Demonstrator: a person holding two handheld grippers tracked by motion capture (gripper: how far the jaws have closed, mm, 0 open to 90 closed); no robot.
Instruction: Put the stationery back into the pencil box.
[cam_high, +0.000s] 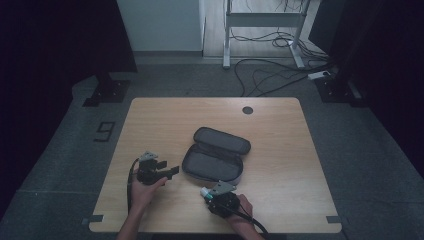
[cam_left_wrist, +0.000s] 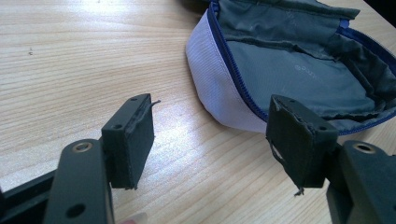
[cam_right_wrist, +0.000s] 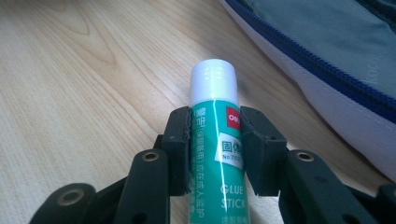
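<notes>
**Gripping a glue stick beside an open pencil case**

Holding the glue stick (cam_right_wrist: 215, 135) in your right gripper (cam_right_wrist: 214, 149), you have its two black jaws pressed against the green label from both sides, with the white cap poking out beyond the pads. No earlier moment is shown, so only the clamped hold can be told. In the high view, this right gripper (cam_high: 214, 191) sits near the front edge of the desk (cam_high: 280, 150), a little right of centre, with the stick's white cap pointing left and away from you.

Just past the stick lies the pencil case (cam_high: 215, 155), unzipped and spread flat at the middle of the desk. Its grey lining faces up, a blue zip runs round the rim, and its pale outer wall (cam_right_wrist: 345, 116) is the nearest thing ahead of the stick, slightly to its right.

Your left gripper (cam_left_wrist: 210, 140) is spread wide with nothing between its pads. It rests low over the bare wood towards the front left of the desk (cam_high: 159, 170), aimed at the near left end of the case (cam_left_wrist: 224, 88), close to it but apart.

A small dark round grommet (cam_high: 247, 110) sits near the far edge of the desk, well apart from everything else.
</notes>
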